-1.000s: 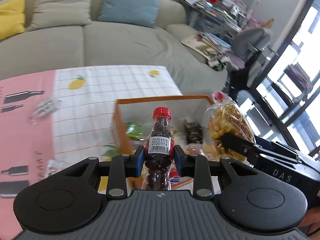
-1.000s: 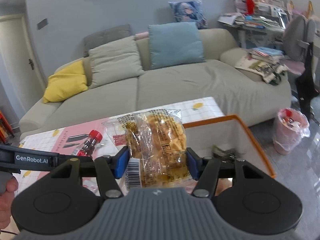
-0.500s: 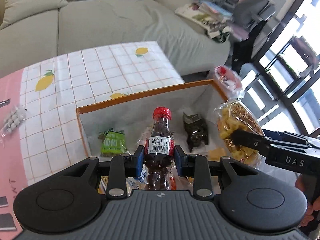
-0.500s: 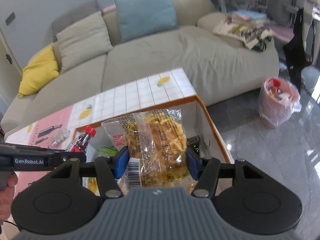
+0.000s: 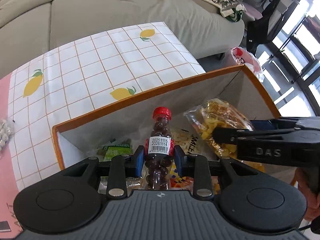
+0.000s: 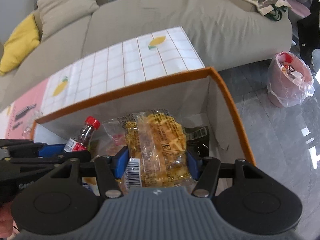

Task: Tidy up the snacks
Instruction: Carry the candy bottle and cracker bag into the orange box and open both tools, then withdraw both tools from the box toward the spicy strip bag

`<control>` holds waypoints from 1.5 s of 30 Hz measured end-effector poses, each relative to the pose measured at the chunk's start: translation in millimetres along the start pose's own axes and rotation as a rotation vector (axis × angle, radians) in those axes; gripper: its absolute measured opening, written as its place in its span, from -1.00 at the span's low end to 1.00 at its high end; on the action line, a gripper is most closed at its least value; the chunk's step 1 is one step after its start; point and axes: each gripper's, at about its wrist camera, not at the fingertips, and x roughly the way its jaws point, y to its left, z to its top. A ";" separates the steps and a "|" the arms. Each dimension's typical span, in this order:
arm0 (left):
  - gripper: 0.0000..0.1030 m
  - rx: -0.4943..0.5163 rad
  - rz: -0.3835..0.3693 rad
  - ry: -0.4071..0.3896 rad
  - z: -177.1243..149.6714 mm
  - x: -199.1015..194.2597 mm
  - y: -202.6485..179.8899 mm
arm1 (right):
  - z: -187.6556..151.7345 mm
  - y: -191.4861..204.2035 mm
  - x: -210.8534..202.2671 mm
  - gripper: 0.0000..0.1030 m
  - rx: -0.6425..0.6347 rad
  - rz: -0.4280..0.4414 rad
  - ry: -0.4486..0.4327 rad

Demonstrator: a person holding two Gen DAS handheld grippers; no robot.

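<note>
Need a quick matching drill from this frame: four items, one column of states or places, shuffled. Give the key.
Things:
1. red-capped bottle
2. clear bag of yellow snacks
3. green raisin packet
4. pink bin

States or places:
A. on the floor beside the sofa
B. clamped in the right gripper, over the box
C. lying inside the orange-rimmed box
D. clamped upright in the left gripper

Pairs: 1-D, 2-B, 3-C, 4-A
</note>
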 end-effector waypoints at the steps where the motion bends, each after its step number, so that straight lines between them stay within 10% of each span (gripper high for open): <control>1: -0.33 0.006 0.004 0.003 0.3 2.7 0.3 | 1.3 0.3 6.1 0.14 -0.006 -0.008 0.014; 12: -0.32 0.029 0.046 0.048 2.9 24.4 -2.1 | 0.2 8.4 38.4 0.19 -0.091 -0.051 0.082; 22: 0.20 0.056 0.054 0.022 2.8 9.4 -2.3 | -3.1 11.8 33.9 0.40 -0.115 -0.084 0.064; 45: 0.28 0.130 0.096 -0.271 -33.3 -160.4 -7.4 | -24.3 69.6 -108.2 0.70 -0.080 -0.159 -0.269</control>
